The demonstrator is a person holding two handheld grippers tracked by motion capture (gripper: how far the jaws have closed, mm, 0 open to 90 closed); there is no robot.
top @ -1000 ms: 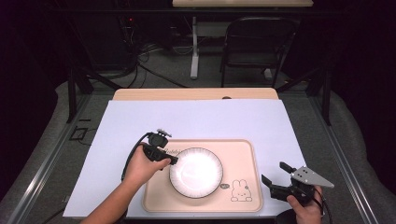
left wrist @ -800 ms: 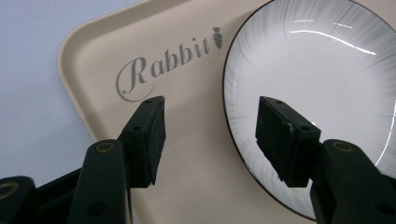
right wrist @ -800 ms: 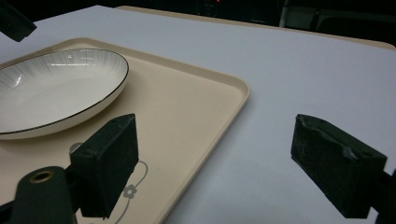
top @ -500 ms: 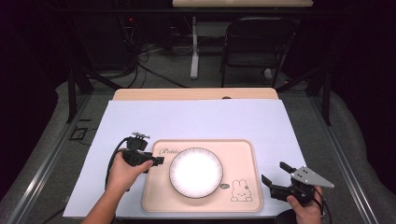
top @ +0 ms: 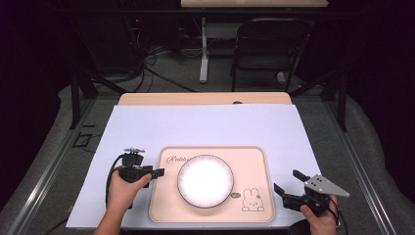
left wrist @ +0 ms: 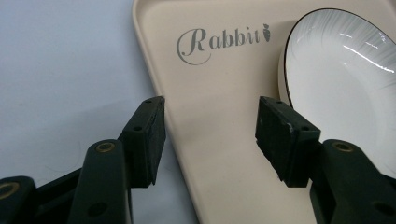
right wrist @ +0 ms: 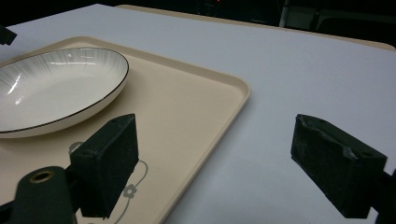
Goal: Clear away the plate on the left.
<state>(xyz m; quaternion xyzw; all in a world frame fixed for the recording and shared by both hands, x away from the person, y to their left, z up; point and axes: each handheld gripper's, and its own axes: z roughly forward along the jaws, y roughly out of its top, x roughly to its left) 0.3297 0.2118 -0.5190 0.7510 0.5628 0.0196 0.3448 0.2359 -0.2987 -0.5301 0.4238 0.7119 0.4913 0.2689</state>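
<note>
- The right gripper [right wrist: 215,163] held its two black, blocky jaws wide apart, rising from the bottom of the right gripper view with nothing between them.
- The left-hand jaw stood over the flat beige plastic tray [right wrist: 196,93]; the right-hand jaw stood over the pale lavender-white table covering [right wrist: 299,65].
- The tray's rounded corner lay in the gap between the jaws.
- A shallow white ceramic plate with a thin dark rim [right wrist: 56,88] rested on the tray at the upper left, apart from the jaws.
- A grey line drawing printed on the tray [right wrist: 133,184] showed beside the left-hand jaw, partly hidden by it.
- A tan tabletop edge [right wrist: 327,39] ran along the covering's far side.

Dark room, black chair [top: 271,46] behind
</note>
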